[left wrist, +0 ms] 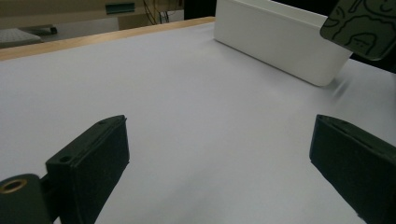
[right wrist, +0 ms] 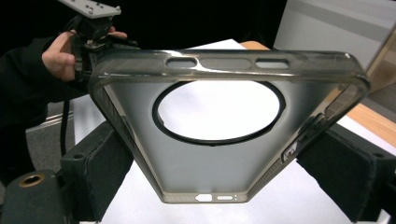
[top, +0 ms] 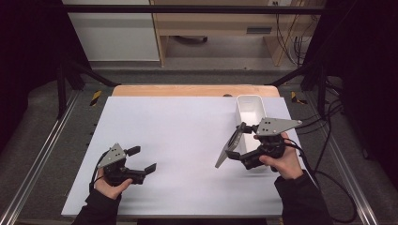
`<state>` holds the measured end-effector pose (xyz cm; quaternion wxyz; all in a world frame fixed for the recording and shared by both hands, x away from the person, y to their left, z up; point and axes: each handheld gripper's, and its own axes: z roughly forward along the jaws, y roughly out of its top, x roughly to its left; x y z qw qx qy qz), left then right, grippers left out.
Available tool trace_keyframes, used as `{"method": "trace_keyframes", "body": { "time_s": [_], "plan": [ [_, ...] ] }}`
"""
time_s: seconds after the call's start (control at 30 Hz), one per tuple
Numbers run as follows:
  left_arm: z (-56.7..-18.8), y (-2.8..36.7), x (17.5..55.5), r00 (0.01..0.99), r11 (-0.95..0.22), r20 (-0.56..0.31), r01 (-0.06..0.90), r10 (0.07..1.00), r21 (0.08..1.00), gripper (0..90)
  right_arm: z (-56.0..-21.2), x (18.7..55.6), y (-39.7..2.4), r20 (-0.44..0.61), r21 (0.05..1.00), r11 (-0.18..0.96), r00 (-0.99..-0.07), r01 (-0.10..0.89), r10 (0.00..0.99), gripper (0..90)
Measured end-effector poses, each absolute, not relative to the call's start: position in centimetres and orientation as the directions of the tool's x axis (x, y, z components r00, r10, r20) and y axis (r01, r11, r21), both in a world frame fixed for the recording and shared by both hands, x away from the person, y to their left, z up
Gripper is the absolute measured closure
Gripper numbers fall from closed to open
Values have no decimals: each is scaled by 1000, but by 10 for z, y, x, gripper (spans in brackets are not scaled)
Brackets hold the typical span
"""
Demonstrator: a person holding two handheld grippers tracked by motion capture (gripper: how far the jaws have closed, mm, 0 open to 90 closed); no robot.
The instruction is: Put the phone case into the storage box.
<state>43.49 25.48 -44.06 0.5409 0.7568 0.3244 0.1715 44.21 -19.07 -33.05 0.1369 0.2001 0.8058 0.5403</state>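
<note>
From where I stand, the person's right hand comes up from the near right edge of the white tabletop, dark sleeve behind it, wrist cocked so the right gripper points left and slightly away, raised clear of the surface. Its black fingers are clamped on the two long edges of a smoky translucent phone case with a large round camera cut-out, one pad on each side, the case held tilted with one end dipping toward the tabletop. In the high view the case hangs in the air just beside the near end of a long white rectangular plastic bin, which stands on the right half of the tabletop. The left hand rests low near the front left, well apart from the case and the bin, its left gripper aimed to the right across the bare surface. Those fingers stand wide apart, gripping nothing, hovering just above the tabletop.
</note>
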Motion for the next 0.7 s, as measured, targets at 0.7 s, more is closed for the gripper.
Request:
{"method": "trace_keyframes", "body": {
  "time_s": [0.7],
  "plan": [
    [-448, 283, 434, 645, -165, -79, 309, 760, 937, 25, -301, 451, -205, 11, 936, 265, -771, 232, 637, 118]
  ]
}}
